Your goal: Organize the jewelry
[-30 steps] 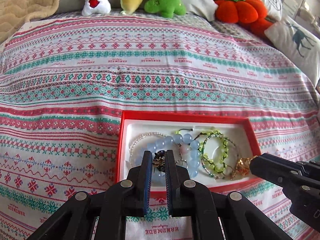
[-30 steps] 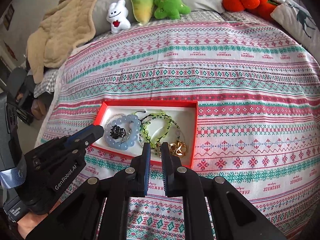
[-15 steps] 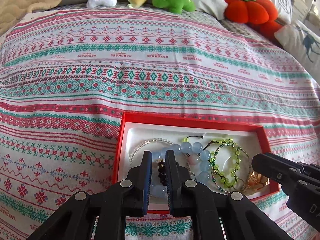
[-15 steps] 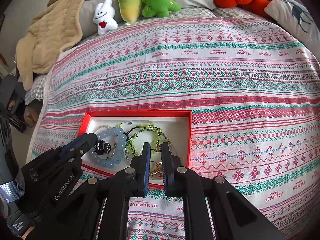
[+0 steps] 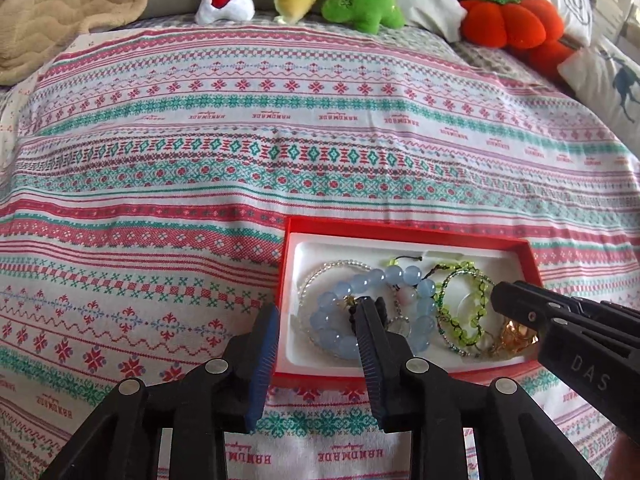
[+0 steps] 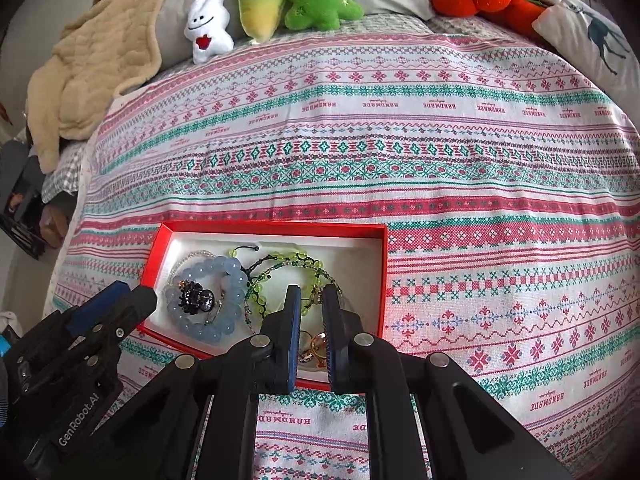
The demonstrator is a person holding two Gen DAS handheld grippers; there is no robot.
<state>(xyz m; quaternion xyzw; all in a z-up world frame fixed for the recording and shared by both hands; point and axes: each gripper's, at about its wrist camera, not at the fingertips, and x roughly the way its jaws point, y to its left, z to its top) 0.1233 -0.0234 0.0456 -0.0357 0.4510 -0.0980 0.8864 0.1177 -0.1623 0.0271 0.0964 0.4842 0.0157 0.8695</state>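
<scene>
Patterned bedspread (image 6: 440, 152) across bed, plush toys (image 6: 304, 0) along far edge. Red tray (image 5: 404, 231) lying on it, near front edge. Held blue bead bracelet (image 5: 340, 312), green bracelets (image 6: 280, 276), black hair claw (image 6: 196, 298) inside blue loop. Left gripper (image 5: 318, 322) spread wide over tray's left rim, holding nothing. Right gripper (image 6: 311, 312) nearly closed above gold piece (image 6: 316, 346); grip uncertain.
</scene>
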